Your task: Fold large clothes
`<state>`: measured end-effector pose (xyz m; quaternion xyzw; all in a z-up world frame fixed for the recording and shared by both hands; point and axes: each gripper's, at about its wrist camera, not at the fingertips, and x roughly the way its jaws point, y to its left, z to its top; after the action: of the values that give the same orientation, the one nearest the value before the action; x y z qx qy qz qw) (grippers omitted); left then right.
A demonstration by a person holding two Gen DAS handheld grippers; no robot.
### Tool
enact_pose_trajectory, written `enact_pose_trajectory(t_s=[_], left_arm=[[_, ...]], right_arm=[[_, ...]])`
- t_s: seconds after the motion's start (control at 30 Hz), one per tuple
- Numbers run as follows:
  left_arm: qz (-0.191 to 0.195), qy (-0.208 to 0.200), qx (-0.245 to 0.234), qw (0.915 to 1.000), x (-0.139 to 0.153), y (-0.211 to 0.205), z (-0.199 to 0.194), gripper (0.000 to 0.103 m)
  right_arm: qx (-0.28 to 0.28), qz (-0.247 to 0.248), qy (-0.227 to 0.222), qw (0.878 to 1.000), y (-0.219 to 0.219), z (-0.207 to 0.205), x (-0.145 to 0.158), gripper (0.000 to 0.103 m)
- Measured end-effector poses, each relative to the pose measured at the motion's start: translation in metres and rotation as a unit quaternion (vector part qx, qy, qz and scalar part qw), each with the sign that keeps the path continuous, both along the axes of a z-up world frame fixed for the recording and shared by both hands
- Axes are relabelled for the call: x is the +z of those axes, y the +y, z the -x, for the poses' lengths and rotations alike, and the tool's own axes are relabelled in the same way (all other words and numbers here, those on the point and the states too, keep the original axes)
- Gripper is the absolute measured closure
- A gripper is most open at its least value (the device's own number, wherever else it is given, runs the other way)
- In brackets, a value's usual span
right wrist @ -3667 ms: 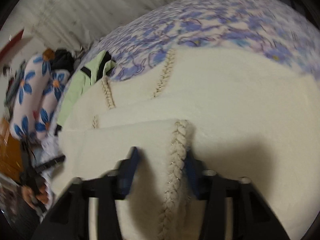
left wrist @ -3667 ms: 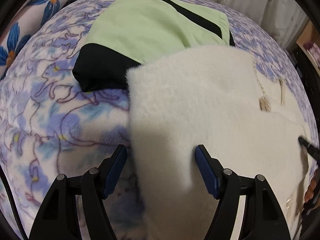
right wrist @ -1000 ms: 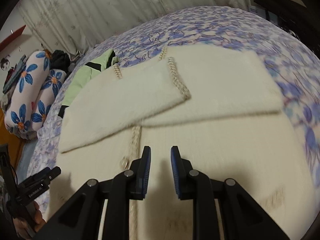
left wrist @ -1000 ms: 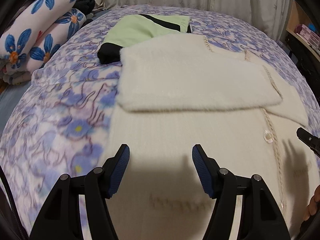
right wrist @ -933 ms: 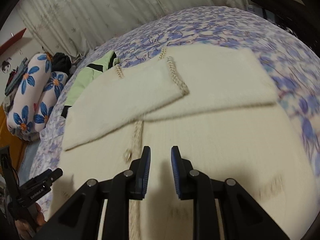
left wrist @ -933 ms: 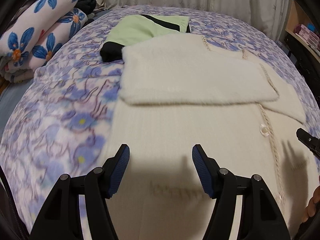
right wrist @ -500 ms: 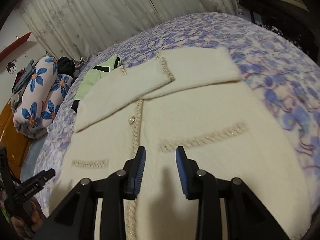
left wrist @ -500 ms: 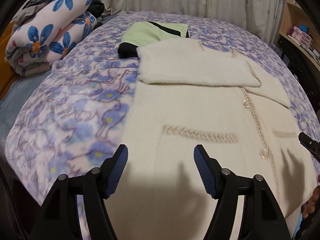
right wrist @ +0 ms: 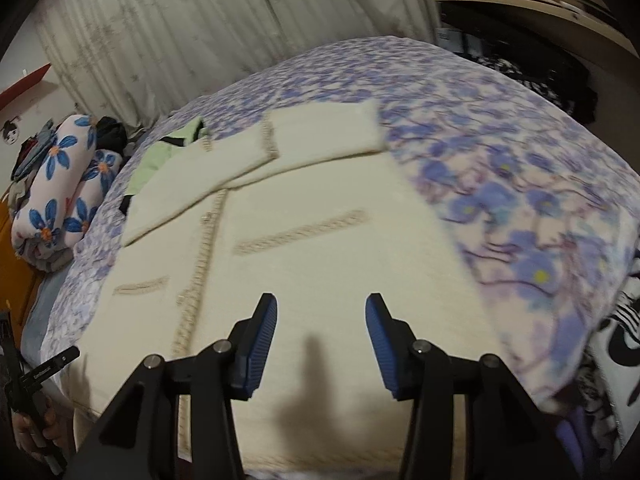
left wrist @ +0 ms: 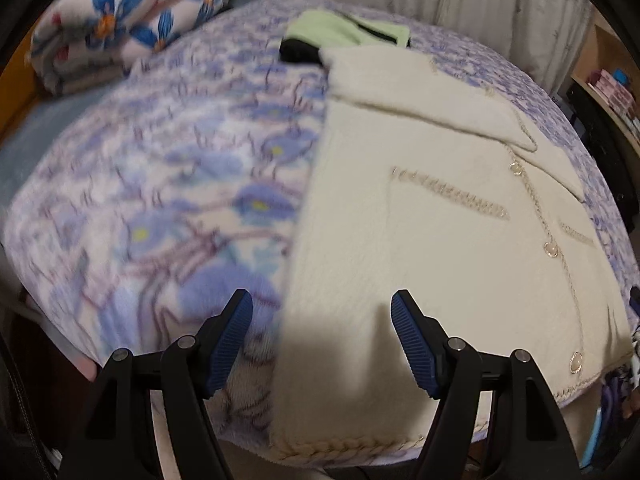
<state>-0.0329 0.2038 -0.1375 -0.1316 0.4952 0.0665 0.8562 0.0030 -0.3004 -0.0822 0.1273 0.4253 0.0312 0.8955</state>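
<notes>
Left wrist view puts my left gripper (left wrist: 322, 334) above the near left corner of the cream cardigan (left wrist: 440, 248), its jaws spread wide and holding nothing; the garment's left side edge runs up between the two pads. Left of that edge the floral blanket (left wrist: 160, 184) lies bare all the way to the rolled flowered quilts (left wrist: 120, 12) at the far corner, so I have open room on that side. The braided hem (left wrist: 344, 448) hangs just over the near edge of the bed.

From the right wrist view, my right gripper (right wrist: 321, 344) hovers over the lower body of the cardigan, near the hem. Its jaws have just been opening and now stand partly apart, with nothing gripped between them. To its right the blanket is bare up to the bed's rounded edge.

The cardigan lies flat, front up, long axis running away from me: hem near, collar far. Both sleeves are folded across the chest, and the button placket (right wrist: 204, 248) runs down the middle. A green and black garment (left wrist: 344, 32) lies beyond it, touching the far left shoulder.
</notes>
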Motion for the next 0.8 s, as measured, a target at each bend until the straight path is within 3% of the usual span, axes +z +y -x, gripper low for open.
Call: enact_pose_trajectory(t_s=[0.17,0.27,0.43,0.8], left_arm=[[0.008,-0.005,-0.011,0.9999,-0.011,0.002,0.004,0.030],[0.005,-0.006,-0.024,0.9997,-0.016,-0.001,0.001,0.024],[0.017,-0.010,-0.035,0.9992,-0.025,0.003,-0.002,0.020],[0.060,-0.018,-0.048,0.9969,-0.024,0.005,0.006,0.022]], right_arm=[[-0.037,0.019,0.003,0.999,-0.037,0.014,-0.004,0.057],[-0.057,0.022,0.013,0.998,-0.059,0.017,-0.012,0.057],[-0.074,-0.023,0.045,0.996,-0.086,0.023,-0.038,0.057],[0.010,-0.104,0.054,0.993,-0.073,0.025,-0.052,0.057]])
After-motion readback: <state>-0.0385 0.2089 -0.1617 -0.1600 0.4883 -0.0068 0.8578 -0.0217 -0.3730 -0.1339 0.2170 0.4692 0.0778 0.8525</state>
